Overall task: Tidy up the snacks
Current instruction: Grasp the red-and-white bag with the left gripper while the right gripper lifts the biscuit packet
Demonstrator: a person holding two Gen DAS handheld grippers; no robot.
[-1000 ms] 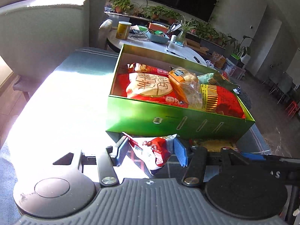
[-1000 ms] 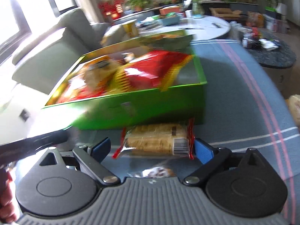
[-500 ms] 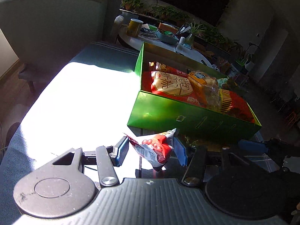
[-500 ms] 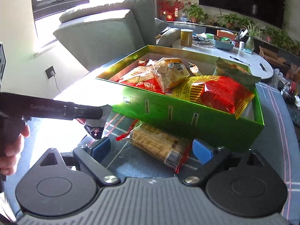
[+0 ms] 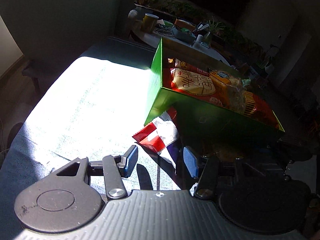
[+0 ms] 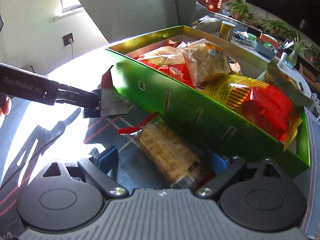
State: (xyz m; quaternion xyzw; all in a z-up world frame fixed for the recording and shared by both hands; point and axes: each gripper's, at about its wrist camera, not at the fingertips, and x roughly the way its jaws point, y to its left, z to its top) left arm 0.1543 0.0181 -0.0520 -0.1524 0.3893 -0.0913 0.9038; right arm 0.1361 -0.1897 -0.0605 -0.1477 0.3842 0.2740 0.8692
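A green box [image 5: 158, 100] [image 6: 160, 100] full of snack bags stands on the blue striped cloth. My left gripper [image 5: 160, 158] [image 6: 91, 104] is shut on a red and white snack packet [image 5: 158, 136] [image 6: 112, 94], held off the cloth by the box's near left corner. In the right wrist view a clear packet of crackers [image 6: 170, 154] with red ends lies on the cloth against the box's front wall. My right gripper [image 6: 163, 158] stands open around it, its blue pads apart from the wrapper on both sides.
Bright sun falls on the cloth [image 5: 90, 104] left of the box. A grey armchair [image 6: 130, 10] stands behind it. A round table with a yellow cup [image 6: 226, 30], a blue tray and plants lies beyond. A hand [image 6: 4, 104] shows at the left edge.
The right wrist view has rolled, so the box and the cracker packet now lie slanted in it. My left gripper has shifted with its packet toward the box's left corner.
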